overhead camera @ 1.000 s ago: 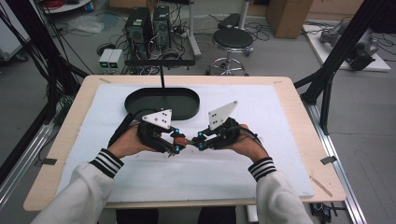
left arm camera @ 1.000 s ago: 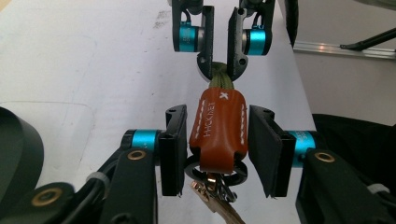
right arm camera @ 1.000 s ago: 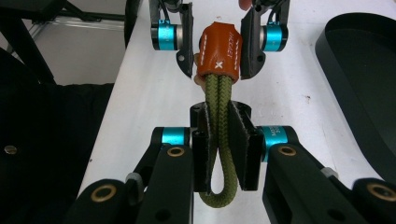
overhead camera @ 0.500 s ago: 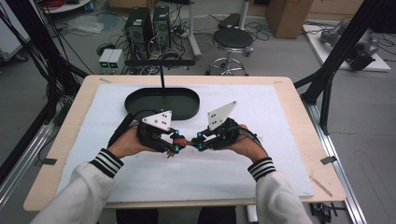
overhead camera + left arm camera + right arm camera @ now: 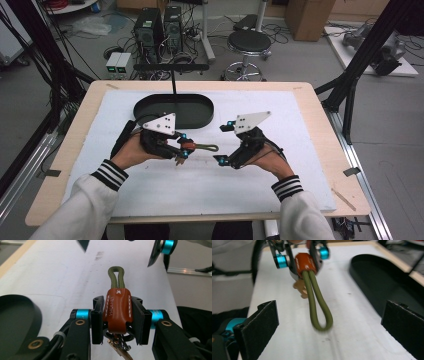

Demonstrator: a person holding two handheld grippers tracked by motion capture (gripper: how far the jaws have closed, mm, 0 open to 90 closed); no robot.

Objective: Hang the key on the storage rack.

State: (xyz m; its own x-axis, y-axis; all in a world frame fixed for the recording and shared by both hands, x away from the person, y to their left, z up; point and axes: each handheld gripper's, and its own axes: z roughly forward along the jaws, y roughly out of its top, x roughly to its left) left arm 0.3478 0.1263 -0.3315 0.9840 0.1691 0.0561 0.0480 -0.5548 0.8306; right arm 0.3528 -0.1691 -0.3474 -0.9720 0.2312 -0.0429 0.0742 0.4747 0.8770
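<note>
A key fob, an orange-brown leather tab [image 5: 117,308] with an olive cord loop [image 5: 116,277], is clamped at the tab by my left gripper [image 5: 117,320], which is shut on it. Metal rings and a key [image 5: 121,350] hang below the tab. In the high view the left gripper [image 5: 182,149] holds the fob [image 5: 189,145] level, loop [image 5: 207,147] pointing right. My right gripper [image 5: 224,142] has just been opening. Its jaws stand wide in the right gripper view [image 5: 329,325], and the loop's end [image 5: 322,322] lies between them, touched by neither pad.
A black oval tray [image 5: 150,107] sits just behind the left hand, at the right [image 5: 372,277] in the right gripper view. A white mat [image 5: 210,195] covers the wooden table. A black stand's post [image 5: 173,82] rises behind the tray.
The right gripper, earlier shut close against the left gripper at the fob, now has its jaws spread wide and has drawn back a little to the right. The left hand stays put.
</note>
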